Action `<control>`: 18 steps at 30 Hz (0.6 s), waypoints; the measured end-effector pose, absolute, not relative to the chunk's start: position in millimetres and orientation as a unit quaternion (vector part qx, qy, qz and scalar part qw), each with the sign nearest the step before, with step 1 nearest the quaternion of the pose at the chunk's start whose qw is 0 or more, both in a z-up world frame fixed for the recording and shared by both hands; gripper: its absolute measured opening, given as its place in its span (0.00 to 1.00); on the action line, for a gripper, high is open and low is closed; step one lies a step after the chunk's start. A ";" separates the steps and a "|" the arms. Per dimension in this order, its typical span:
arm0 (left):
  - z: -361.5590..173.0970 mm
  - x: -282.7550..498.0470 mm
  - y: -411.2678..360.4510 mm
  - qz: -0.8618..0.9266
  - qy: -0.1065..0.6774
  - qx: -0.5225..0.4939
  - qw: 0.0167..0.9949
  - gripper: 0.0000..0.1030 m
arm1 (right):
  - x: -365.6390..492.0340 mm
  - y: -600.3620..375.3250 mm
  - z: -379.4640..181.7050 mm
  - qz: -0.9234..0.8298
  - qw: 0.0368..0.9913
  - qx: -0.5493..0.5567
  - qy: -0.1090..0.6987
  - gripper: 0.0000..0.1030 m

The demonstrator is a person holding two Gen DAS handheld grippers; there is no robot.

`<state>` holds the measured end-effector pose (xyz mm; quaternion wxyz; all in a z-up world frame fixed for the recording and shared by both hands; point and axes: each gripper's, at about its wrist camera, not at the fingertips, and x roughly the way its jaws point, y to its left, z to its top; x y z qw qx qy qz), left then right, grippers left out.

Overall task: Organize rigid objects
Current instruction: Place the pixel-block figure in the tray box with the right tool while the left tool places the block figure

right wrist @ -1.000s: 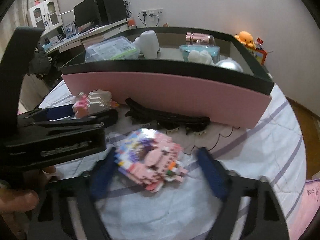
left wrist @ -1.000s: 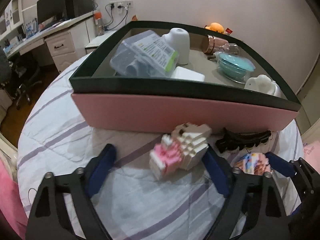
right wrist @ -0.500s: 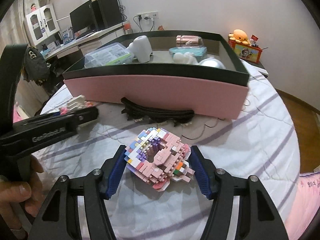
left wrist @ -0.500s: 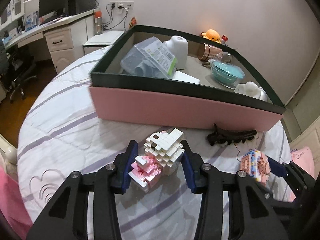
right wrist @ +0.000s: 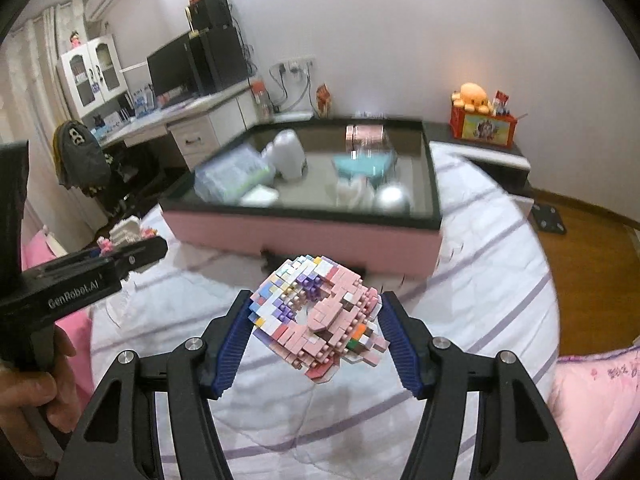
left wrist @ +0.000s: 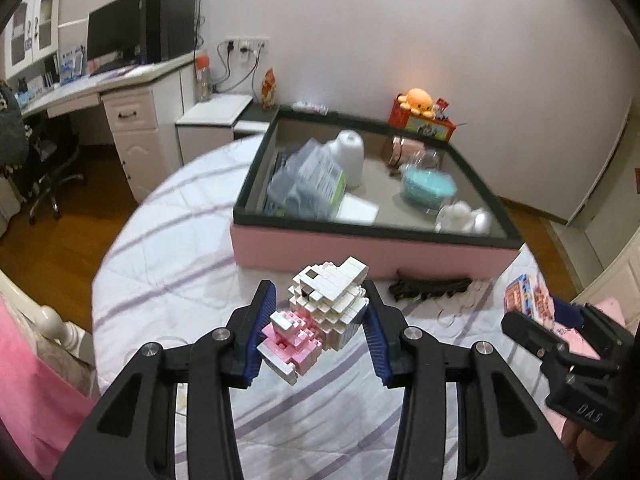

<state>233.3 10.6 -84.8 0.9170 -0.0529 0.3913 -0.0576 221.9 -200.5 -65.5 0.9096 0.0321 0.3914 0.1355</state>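
My left gripper is shut on a white and pink brick figure, held above the bed. My right gripper is shut on a pink and multicoloured brick figure, also lifted off the cover. Ahead of both stands a pink box with a dark rim. Each gripper shows at the edge of the other's view: the right gripper with its figure, the left one with a hand on its handle.
The box holds a clear plastic case, a white cup, a teal bowl, a pink bottle and white items. A black hair clip lies on the striped bed cover before the box. Desk, chair and nightstand stand beyond.
The left gripper's fingers closed on the white and pink figure. Both grippers then rose with their figures, so the box and bed now look farther away.
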 end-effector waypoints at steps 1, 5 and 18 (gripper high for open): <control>-78.8 233.4 9.9 -0.059 0.385 -0.050 0.920 0.42 | 223.4 -201.4 -58.5 0.137 0.912 0.031 0.385 0.62; -56.2 244.9 5.0 -0.062 0.364 -0.042 0.928 0.42 | 236.9 -204.7 -30.2 0.138 0.924 0.021 0.355 0.62; -30.1 327.0 -22.0 -0.077 0.345 -0.029 0.935 0.42 | 330.6 -205.1 -5.6 0.142 0.929 0.021 0.341 0.63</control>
